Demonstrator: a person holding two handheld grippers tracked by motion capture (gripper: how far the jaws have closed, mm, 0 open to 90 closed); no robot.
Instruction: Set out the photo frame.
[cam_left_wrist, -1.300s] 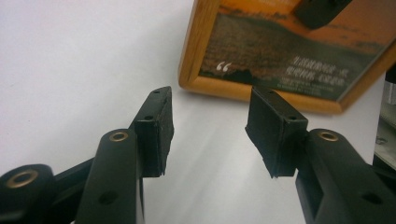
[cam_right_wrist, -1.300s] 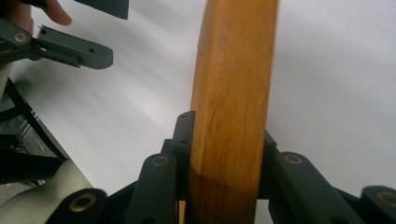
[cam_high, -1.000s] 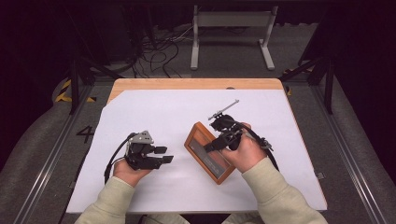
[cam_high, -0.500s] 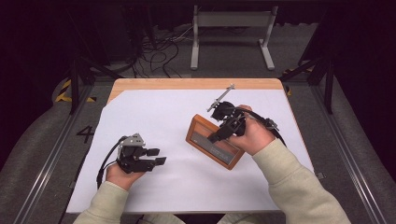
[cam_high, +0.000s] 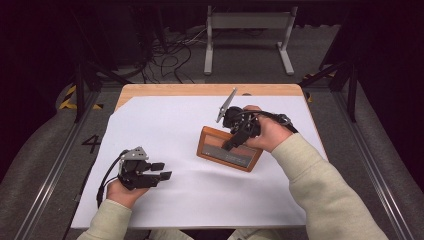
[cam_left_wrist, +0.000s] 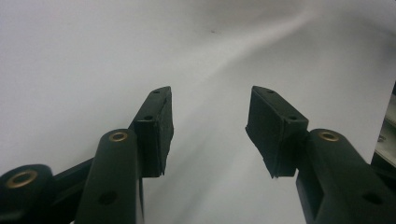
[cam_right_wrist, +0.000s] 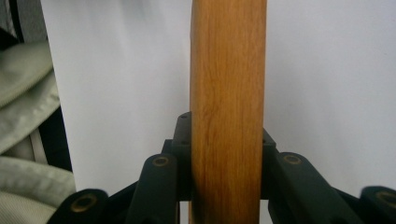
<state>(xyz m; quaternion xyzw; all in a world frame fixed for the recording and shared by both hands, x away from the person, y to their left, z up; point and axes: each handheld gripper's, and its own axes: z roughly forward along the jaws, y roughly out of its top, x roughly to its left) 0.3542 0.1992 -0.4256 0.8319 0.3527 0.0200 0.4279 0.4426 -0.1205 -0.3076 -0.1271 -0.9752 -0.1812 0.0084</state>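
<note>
Two grippers work over a wooden table (cam_high: 150, 90) that we see from above, most of its top covered by a white sheet (cam_high: 170, 125) whose near edge reaches the person's side. On the right half of that sheet lies a wooden picture frame (cam_high: 216, 151), a rectangular frame with an orange-brown border and a dark, glossy centre panel, turned at an angle to the table's edges. We find the right gripper (cam_high: 234, 141) over the frame's far right part, held in the person's right hand (cam_high: 267, 132), a pale sleeve (cam_high: 325, 190) running back toward the lower right corner. In the right gripper view, its two jaws press from both sides on the frame's wooden border (cam_right_wrist: 228, 107), which runs upright between them against the white sheet. We place the left gripper (cam_high: 161, 171) low at the left, well apart from the frame, held in the left hand (cam_high: 122, 190) above the bare sheet. Its pads (cam_left_wrist: 156, 130) stand apart in the left gripper view, with nothing between them.
</note>
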